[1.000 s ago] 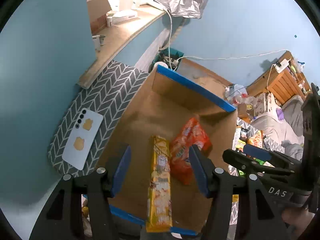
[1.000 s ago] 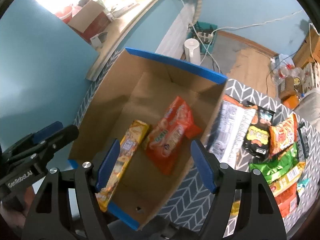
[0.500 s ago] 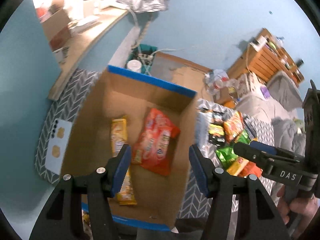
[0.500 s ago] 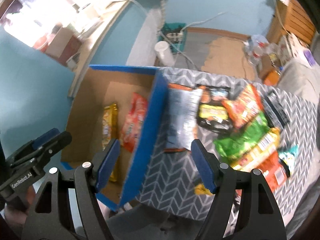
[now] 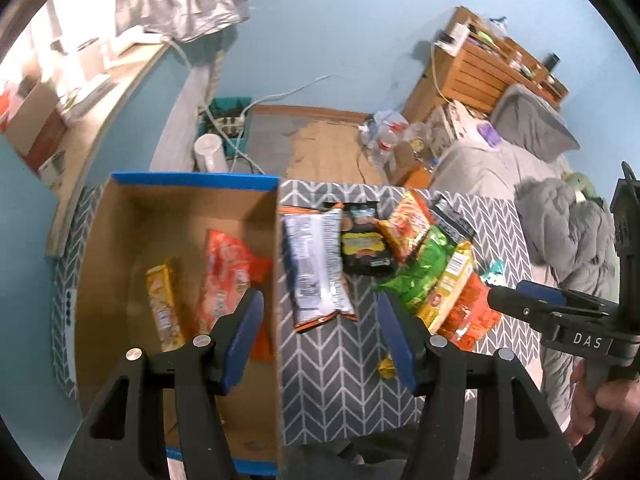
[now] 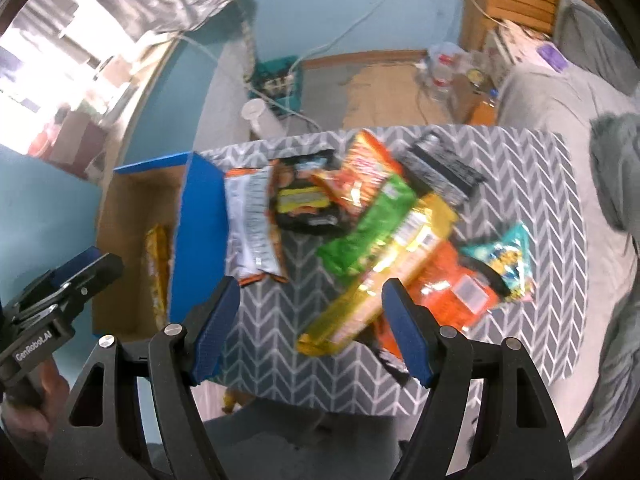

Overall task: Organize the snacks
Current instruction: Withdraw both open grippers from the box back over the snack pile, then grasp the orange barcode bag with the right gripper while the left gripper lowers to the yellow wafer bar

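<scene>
A cardboard box [image 5: 120,216] with blue-taped rims stands on the left of a chevron-cloth table [image 5: 340,380]. Inside lie a yellow biscuit pack [image 5: 162,304] and an orange snack bag [image 5: 224,276]. Right of the box lies a pile of snacks: a white chip bag [image 5: 314,268], a black-yellow bag [image 5: 366,250], a green bag [image 6: 366,228], a long yellow pack [image 6: 384,268], an orange pack [image 6: 452,292] and a teal bag [image 6: 506,258]. My left gripper [image 5: 320,336] is open and empty above the box's right wall. My right gripper [image 6: 310,330] is open and empty above the pile's near side.
The box's blue right wall [image 6: 198,228] rises between the box and the pile. A black pack [image 6: 444,170] lies at the pile's far edge. Beyond the table are a white cylinder [image 5: 210,154], cables, a wooden crate shelf [image 5: 480,68] and grey bedding [image 5: 560,216].
Both grippers have swung right, from over the box's inside to the box's right wall and the snack pile. Both stay open and empty. The snacks have not moved.
</scene>
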Demonstrator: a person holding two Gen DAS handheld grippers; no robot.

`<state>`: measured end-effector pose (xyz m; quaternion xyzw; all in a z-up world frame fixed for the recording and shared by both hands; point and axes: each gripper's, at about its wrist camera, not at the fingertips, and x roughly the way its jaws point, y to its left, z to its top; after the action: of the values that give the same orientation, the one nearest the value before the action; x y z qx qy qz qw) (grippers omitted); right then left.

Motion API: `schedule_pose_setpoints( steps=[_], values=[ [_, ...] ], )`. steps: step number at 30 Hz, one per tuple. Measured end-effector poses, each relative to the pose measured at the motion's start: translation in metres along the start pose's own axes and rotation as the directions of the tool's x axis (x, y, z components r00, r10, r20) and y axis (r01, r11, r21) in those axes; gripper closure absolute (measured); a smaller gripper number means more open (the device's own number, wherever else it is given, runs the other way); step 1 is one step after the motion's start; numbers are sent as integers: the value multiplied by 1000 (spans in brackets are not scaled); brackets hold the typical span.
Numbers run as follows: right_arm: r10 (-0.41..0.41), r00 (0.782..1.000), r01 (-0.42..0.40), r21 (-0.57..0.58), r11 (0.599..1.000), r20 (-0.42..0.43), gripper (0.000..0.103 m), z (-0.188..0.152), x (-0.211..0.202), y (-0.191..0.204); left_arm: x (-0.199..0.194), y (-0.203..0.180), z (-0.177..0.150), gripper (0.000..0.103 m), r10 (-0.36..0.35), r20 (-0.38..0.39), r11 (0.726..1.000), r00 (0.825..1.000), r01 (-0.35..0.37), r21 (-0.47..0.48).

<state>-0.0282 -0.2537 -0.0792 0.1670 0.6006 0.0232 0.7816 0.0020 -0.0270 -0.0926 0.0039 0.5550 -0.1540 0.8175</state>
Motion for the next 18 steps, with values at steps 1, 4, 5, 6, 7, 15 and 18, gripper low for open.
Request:
schedule_pose_setpoints(
  steps=[1,4,5,6,7,15,18],
  values=[
    [-3,1000,3,12,1000,1,29,-2,-2,-5,1,-6,0,42,-4,-2,1000,1000,4,10],
    [-13,1000,13,53,998,1,29,-7,-6,-23,8,-20,2,41,-13,-15,999,1000,14,44],
    [-17,1000,16,69,997,2,28,-10,-7,-29,11,-25,2,40,-17,-22,998,1000,18,56],
    [-20,1000,20,82,996,0,27,-12,-7,-35,14,-30,2,40,-20,-27,997,999,22,70],
    [-27,1000,27,97,995,-3,26,-15,-7,-42,16,-34,1,40,-20,-30,996,999,22,82],
    [-52,998,60,197,979,-41,25,-37,20,-90,50,-67,-9,40,-16,-89,983,996,32,181],
    [-41,998,53,244,968,-54,25,-43,35,-102,63,-76,-12,40,-16,-106,980,994,37,197]
  ],
)
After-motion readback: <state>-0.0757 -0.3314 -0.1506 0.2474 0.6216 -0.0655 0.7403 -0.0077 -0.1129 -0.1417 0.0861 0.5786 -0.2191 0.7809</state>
